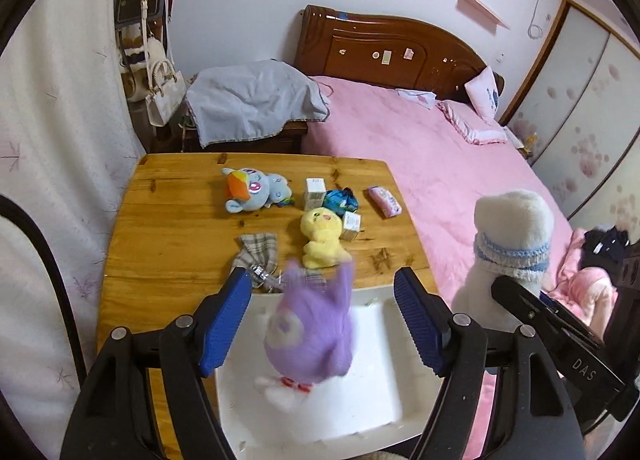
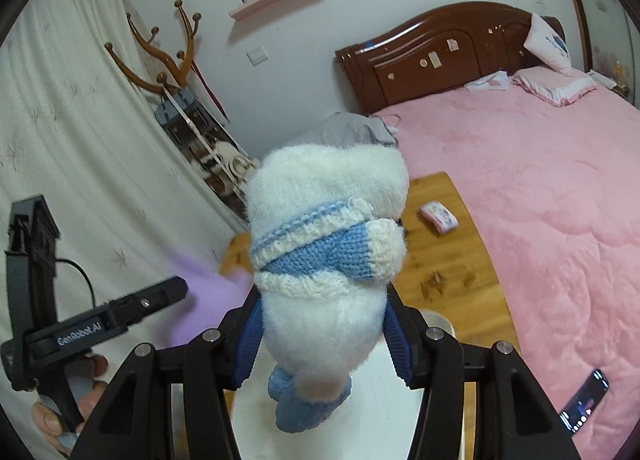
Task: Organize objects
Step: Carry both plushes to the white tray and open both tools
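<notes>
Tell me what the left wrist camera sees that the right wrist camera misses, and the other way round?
Only the left wrist view shows the blurred purple plush between the open left gripper fingers, over the white tray, plus the yellow chick, the blue plush and the plaid cloth on the table.

Only the right wrist view shows a phone on the bed and the coat rack.

Both show the white plush gripped by the right gripper, the wooden table, the pink packet and the pink bed.
</notes>
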